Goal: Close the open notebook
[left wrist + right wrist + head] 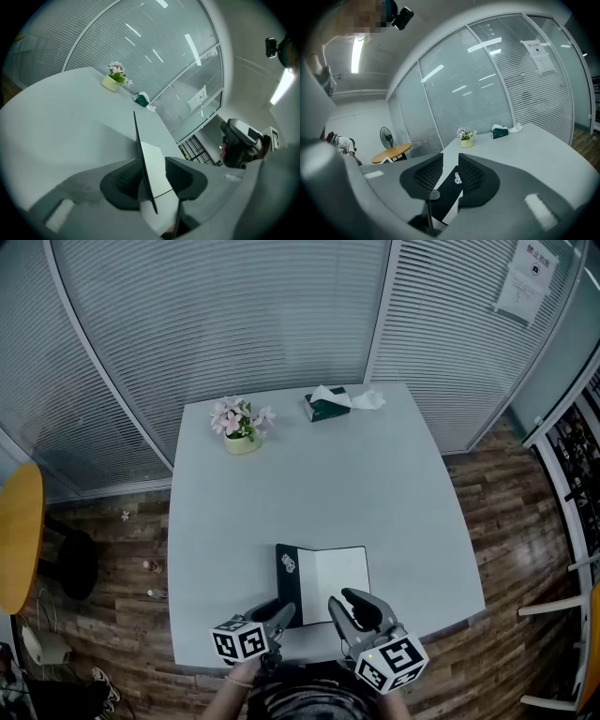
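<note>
**Open dark-covered notebook (323,579) at near edge of pale grey table (309,484); not yet closed.**

Dark left cover (288,585) is seen raised upright, white page lying flat. L gripper (154,174): jaws part-open, cover set edge-on between pads but right pad stands clear, so no clamp is noted. R gripper (450,171): jaws slightly apart, nothing gripped, positioned at page's near edge. Pink flowers in pale pot (241,425) & green tissue box (327,405) are sited at far side.

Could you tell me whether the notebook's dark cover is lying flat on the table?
No, the cover stands up on edge between the jaws of the left gripper, lifted off the table.
</note>
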